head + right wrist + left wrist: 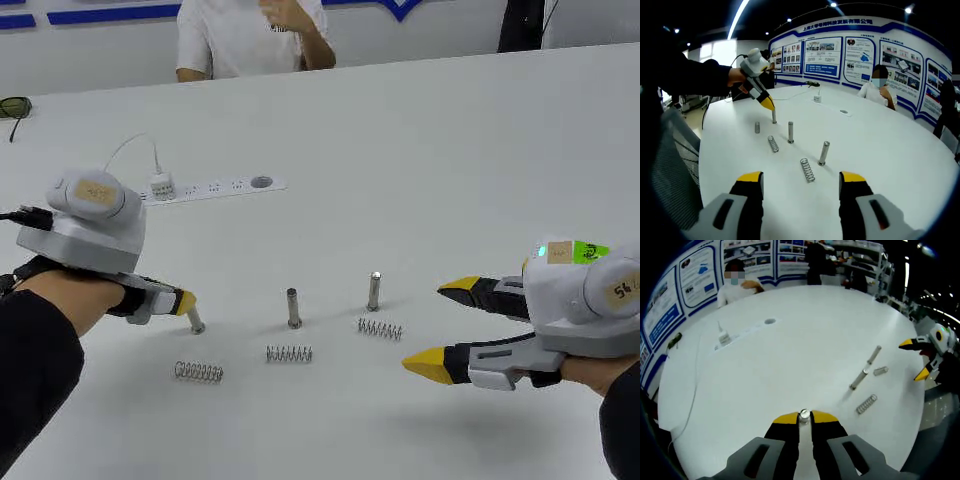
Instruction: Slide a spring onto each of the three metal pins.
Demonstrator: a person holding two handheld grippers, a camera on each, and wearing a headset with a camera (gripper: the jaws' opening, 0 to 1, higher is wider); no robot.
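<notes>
Left gripper view shows the left gripper (pixel 804 419) with its yellow-tipped jaws closed on the top of the left pin (pixel 804 414), which stands upright on the white bench (pixel 790 350). Head view places that pin towards the near left of the bench, with the left spring (pixel 199 372) lying flat just in front of it, closer to the near edge. The middle pin (pixel 293 307) stands upright to its right, bare, and the middle spring (pixel 289 353) lies flat near its foot on the near side. The right pin (pixel 374 291) is upright too, with the right spring (pixel 380 328) lying just beside its base (all 3 springs are off the pins). The right gripper (pixel 445 327) is held to the right of the row, its 2 jaws spread wide and holding nothing, with the tips pointing towards the right pin and apart from it. Farther back, a white power strip (pixel 215 187) lies towards the far left with a plug (pixel 161 184) in it. Dark sunglasses (pixel 12 107) sit near the left edge, and a person (pixel 250 35) in a white shirt sits at the far edge.
</notes>
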